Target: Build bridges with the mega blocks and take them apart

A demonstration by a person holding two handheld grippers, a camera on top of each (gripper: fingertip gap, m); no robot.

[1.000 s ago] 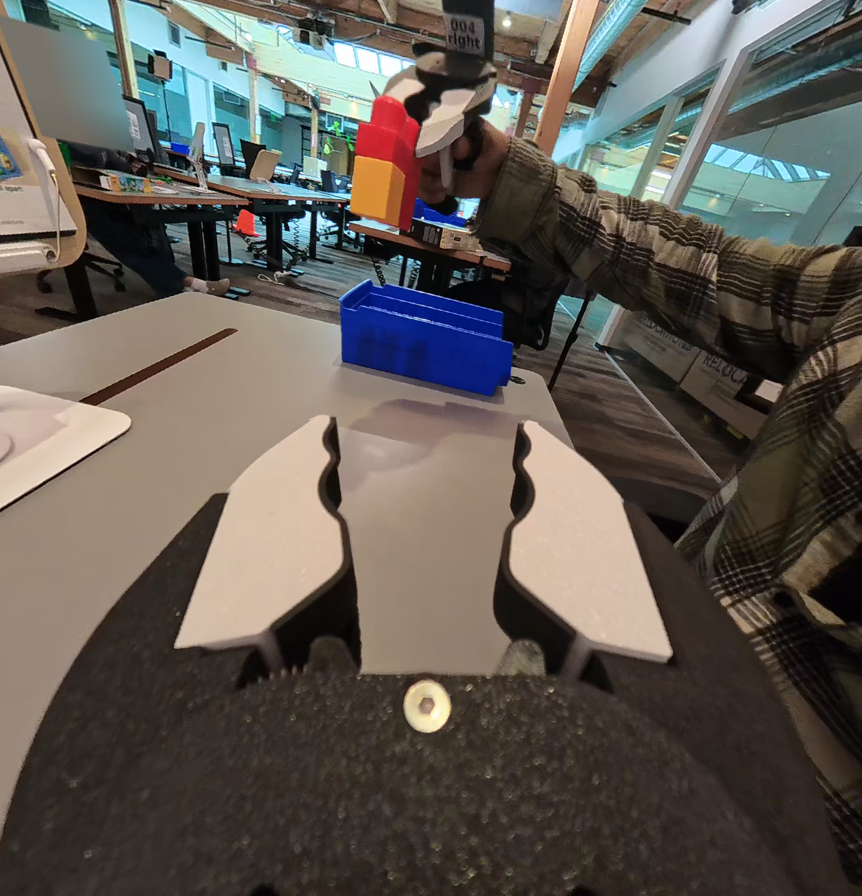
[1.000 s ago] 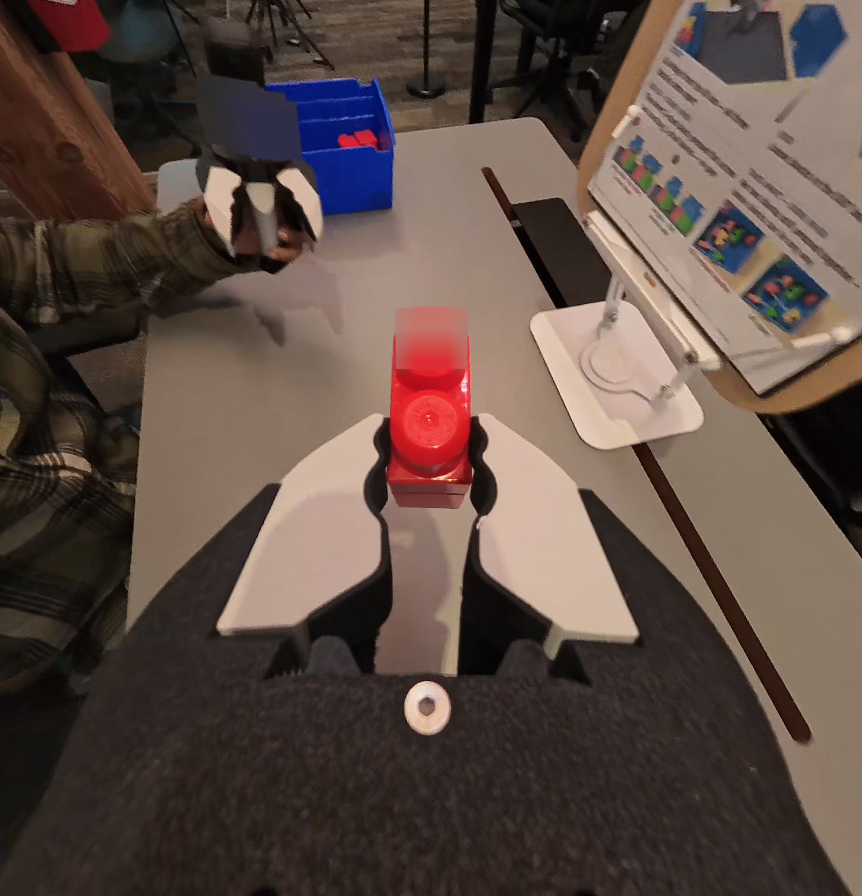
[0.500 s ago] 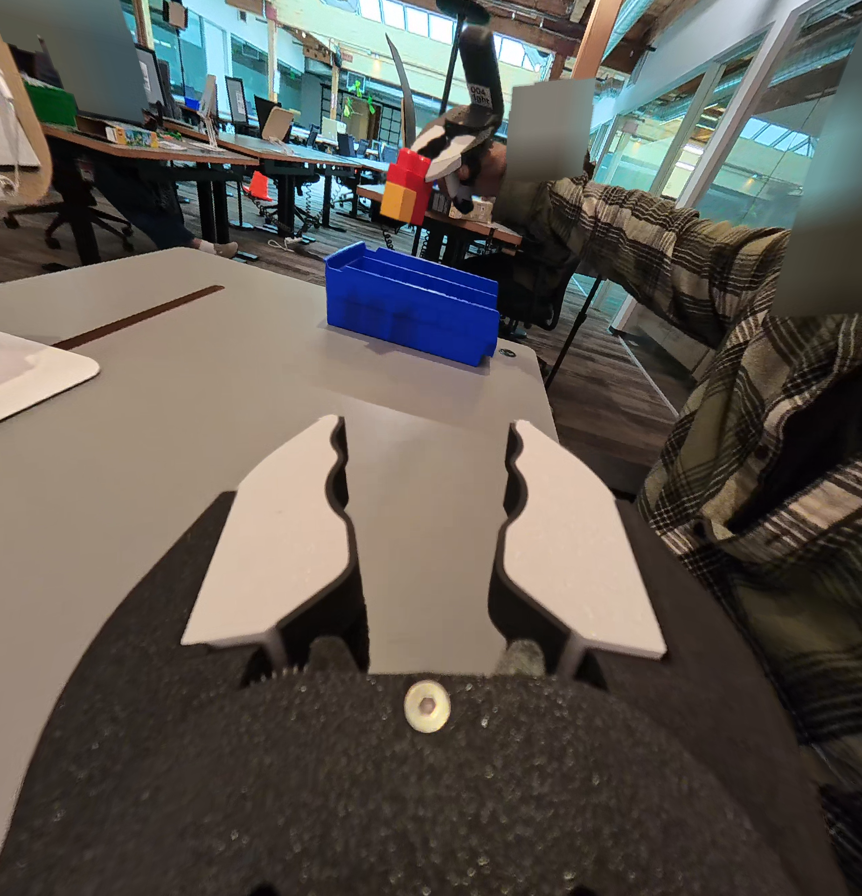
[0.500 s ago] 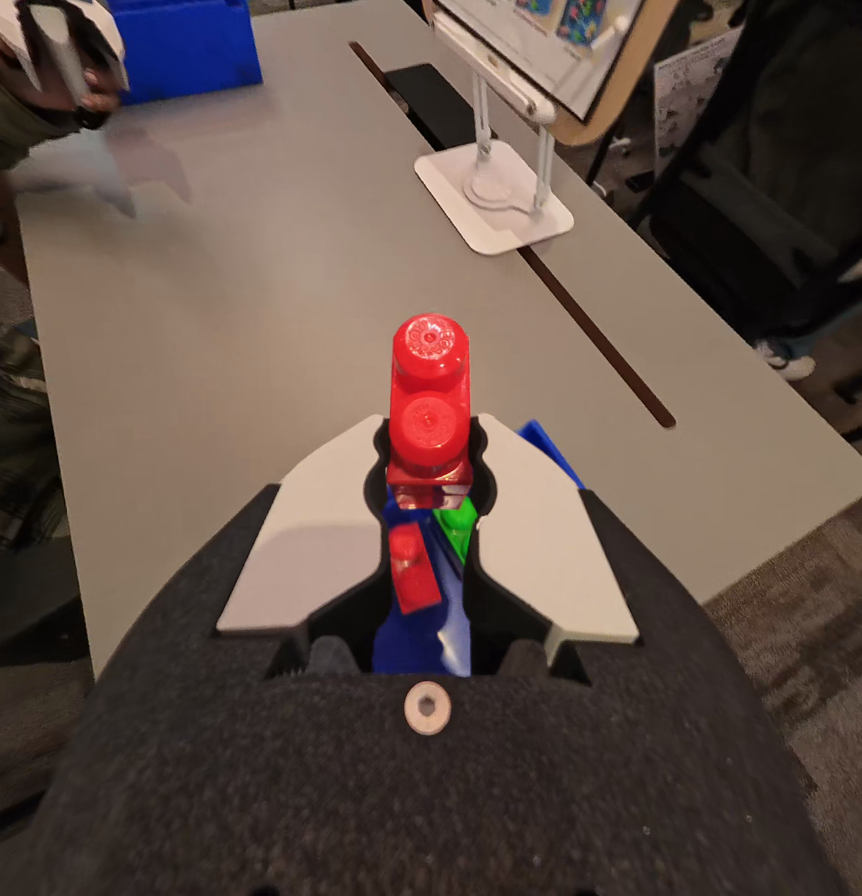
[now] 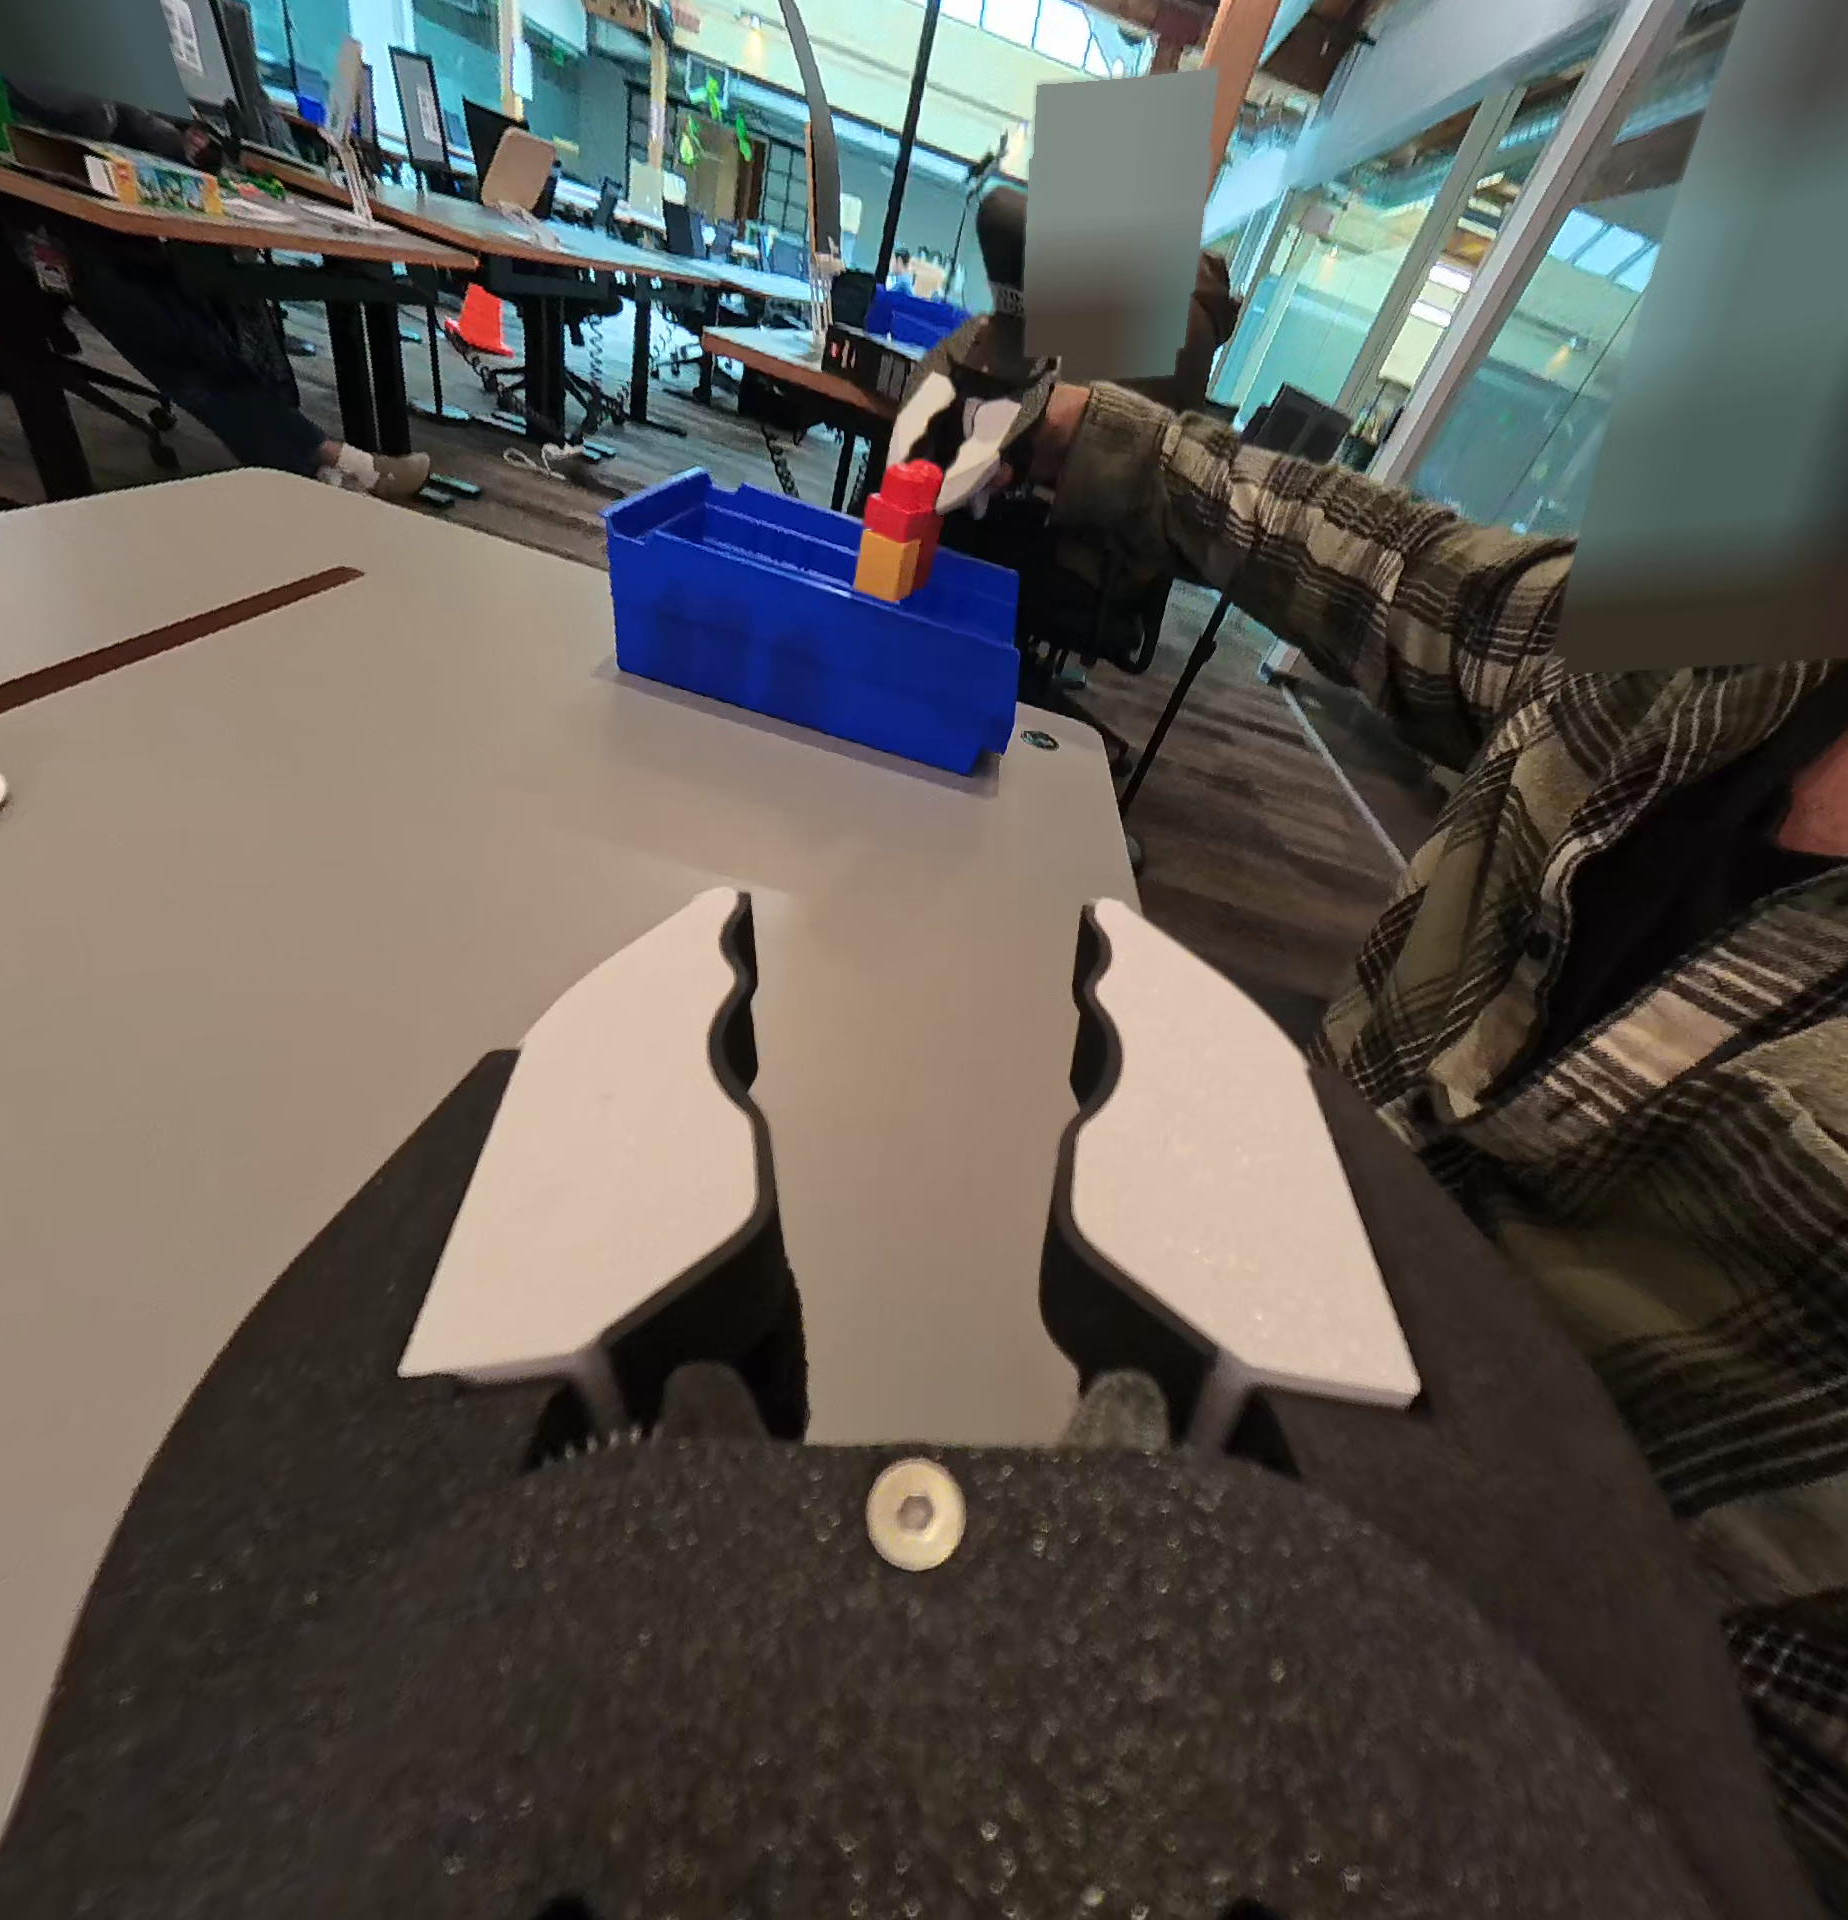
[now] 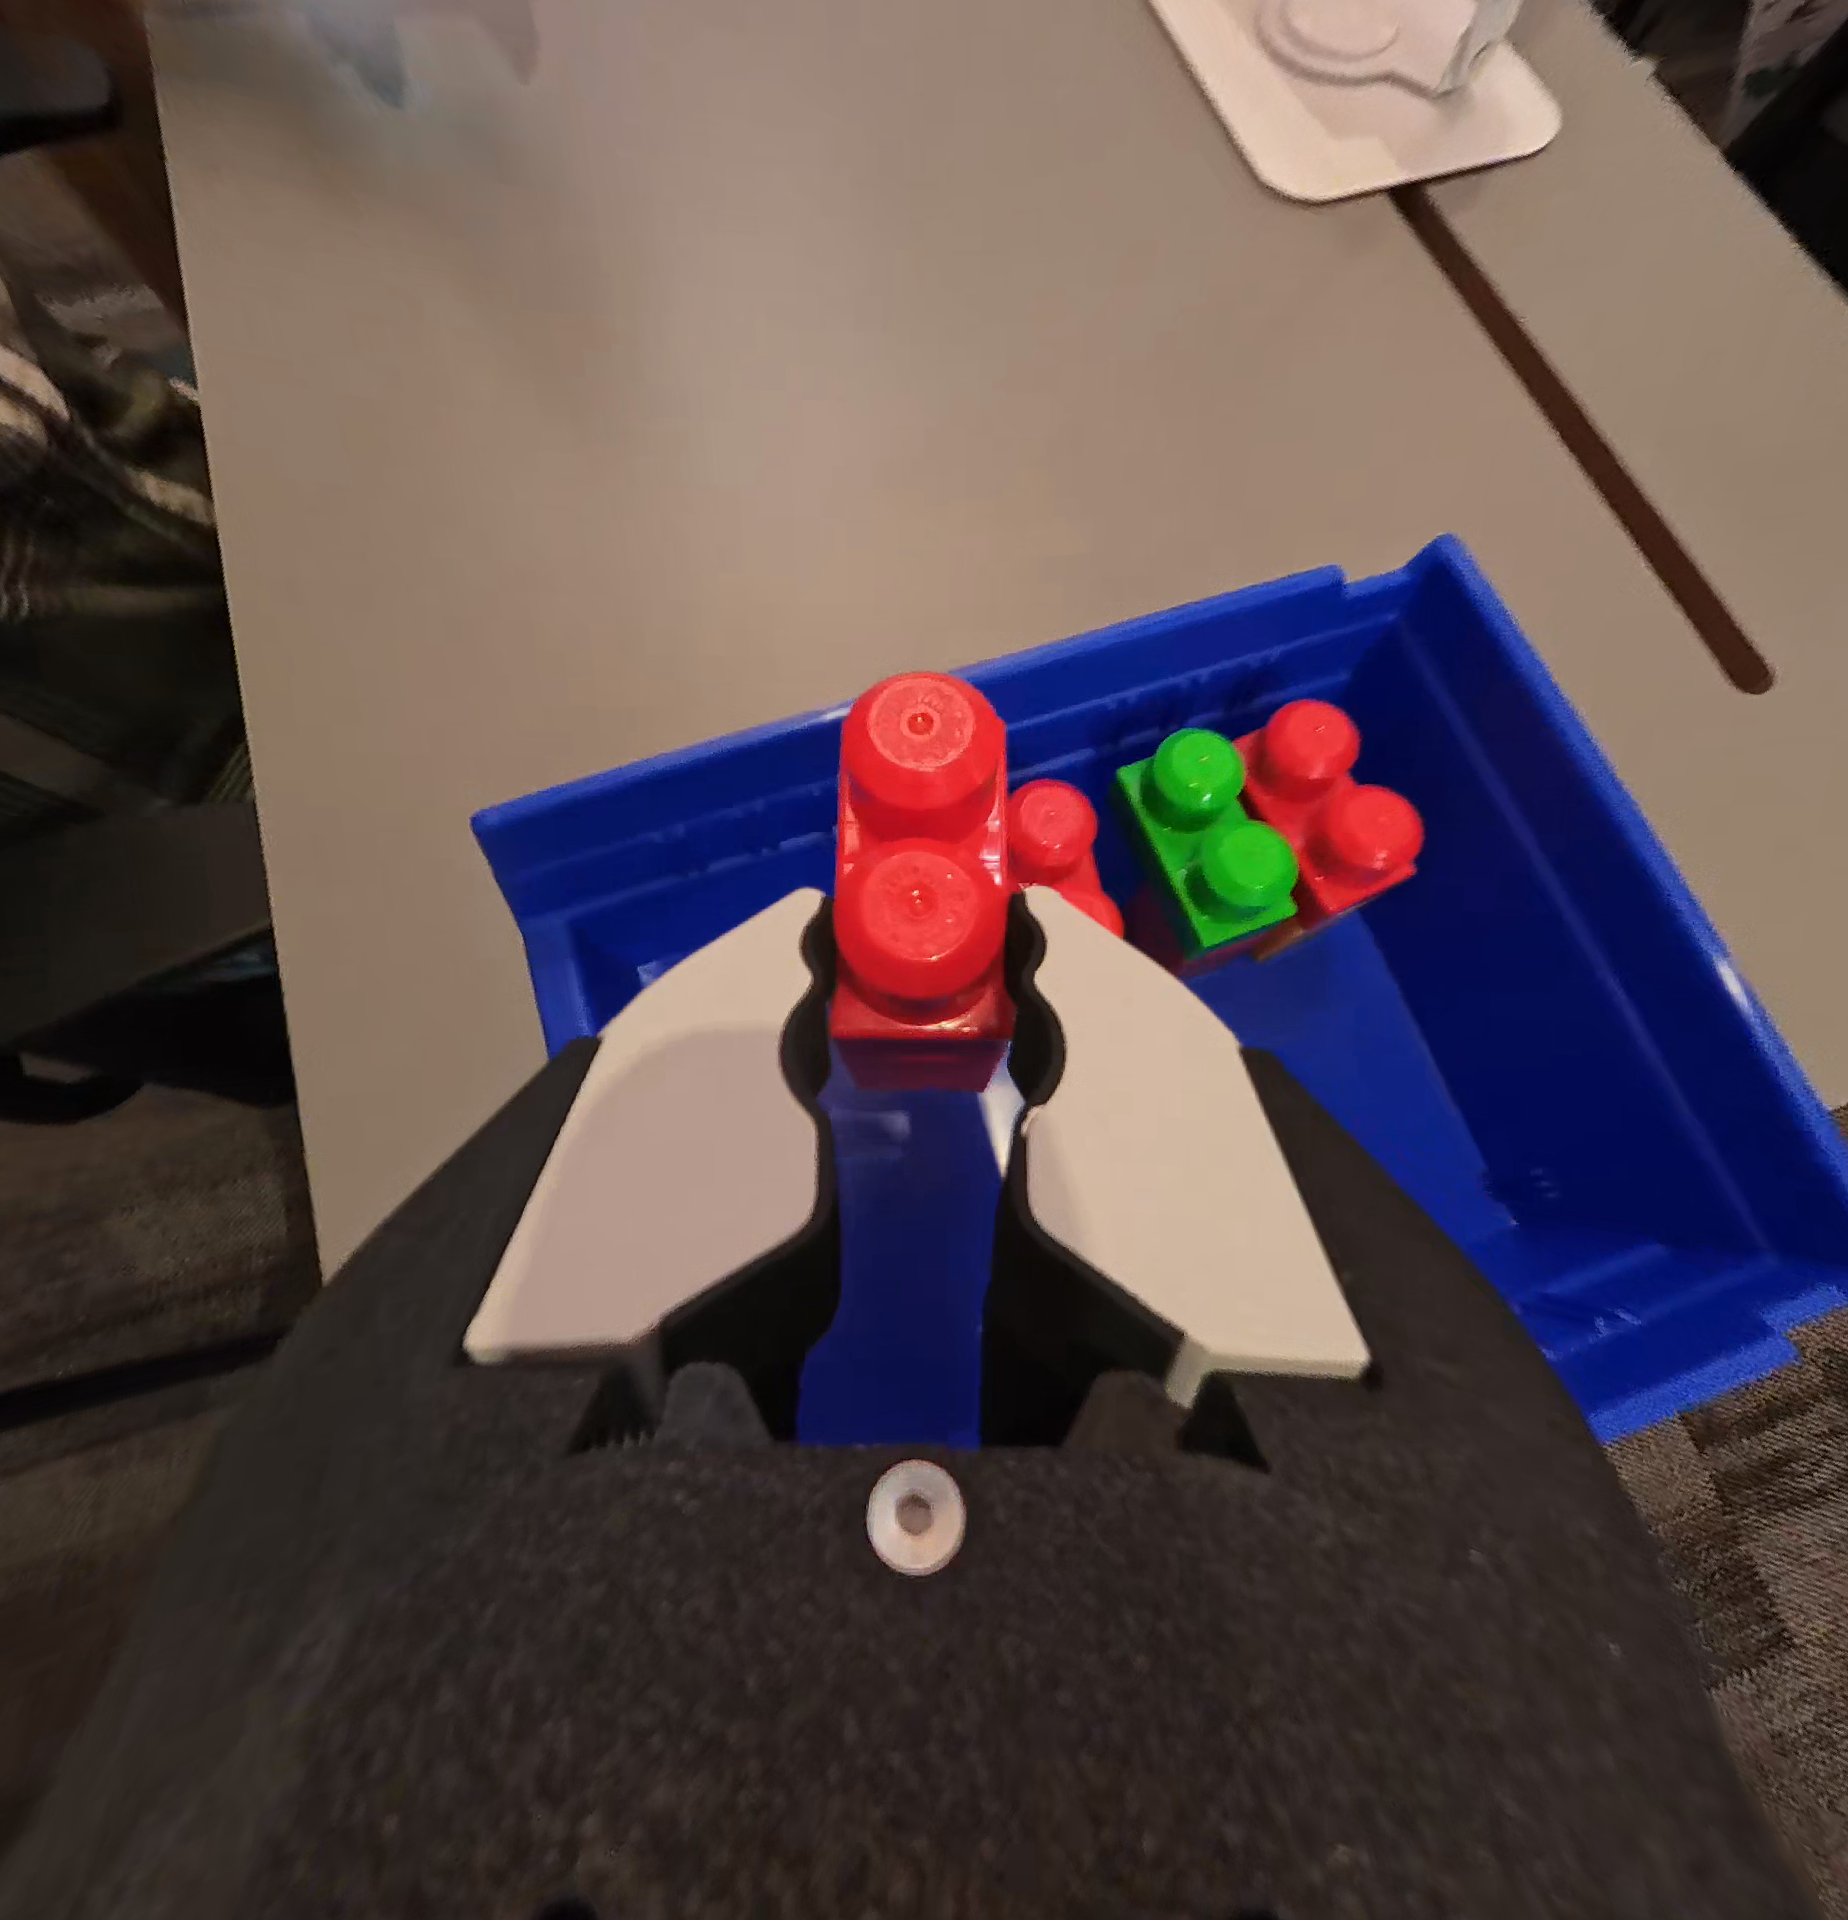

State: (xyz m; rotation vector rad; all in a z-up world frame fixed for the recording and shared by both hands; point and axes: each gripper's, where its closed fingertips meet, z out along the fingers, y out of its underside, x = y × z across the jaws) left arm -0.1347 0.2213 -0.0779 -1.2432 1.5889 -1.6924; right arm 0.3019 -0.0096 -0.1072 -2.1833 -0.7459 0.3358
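My right gripper (image 6: 920, 914) is shut on a red block (image 6: 920, 862), held over the blue bin (image 6: 1522, 1039). In the left wrist view that gripper (image 5: 951, 442) holds the red block (image 5: 904, 509) with an orange block (image 5: 887, 566) stuck under it, just above the bin (image 5: 795, 644). Inside the bin lie a green block (image 6: 1211, 842), a red block (image 6: 1330, 821) and another red block (image 6: 1055, 842). My left gripper (image 5: 915, 914) is open and empty, low over the grey table (image 5: 328, 831), well short of the bin.
A white stand base (image 6: 1398, 94) sits on the table far from the bin, next to a dark seam (image 6: 1585, 436). The bin stands at the table's corner edge. A person's plaid sleeve (image 5: 1419, 582) reaches across on the right. Desks and chairs fill the room behind. The tips of one gripper are about 50 cm away from the tips of the other.
My right gripper has carried the red and orange blocks down from high up to just over the blue bin. My left gripper has stayed open over the table.
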